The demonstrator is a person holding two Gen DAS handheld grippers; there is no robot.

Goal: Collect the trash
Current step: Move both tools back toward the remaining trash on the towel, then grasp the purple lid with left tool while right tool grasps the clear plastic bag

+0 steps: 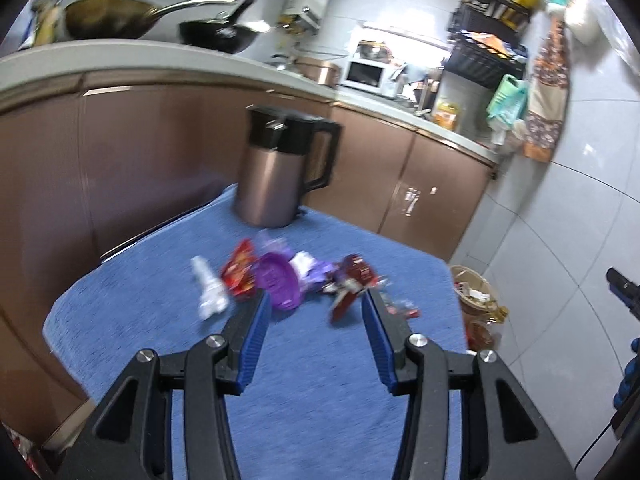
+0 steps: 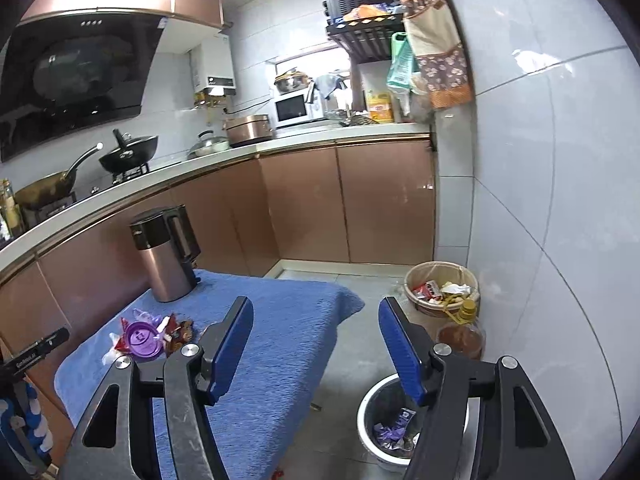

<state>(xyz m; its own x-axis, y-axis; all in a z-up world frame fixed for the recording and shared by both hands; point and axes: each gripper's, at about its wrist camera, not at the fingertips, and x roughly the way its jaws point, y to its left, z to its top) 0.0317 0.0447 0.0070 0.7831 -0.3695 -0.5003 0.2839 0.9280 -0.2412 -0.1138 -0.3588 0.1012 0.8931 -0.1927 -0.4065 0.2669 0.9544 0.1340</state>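
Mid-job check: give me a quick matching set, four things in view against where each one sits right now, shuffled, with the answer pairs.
Things:
1. kettle
2. purple lid
3. white bin
4. oil bottle

Places:
A. on the floor beside the brown basket
B. among the wrappers on the blue cloth
C. at the far end of the blue cloth
D. on the floor below the right tool, wrappers inside

Pairs: 1-C, 2-B, 3-D, 4-A
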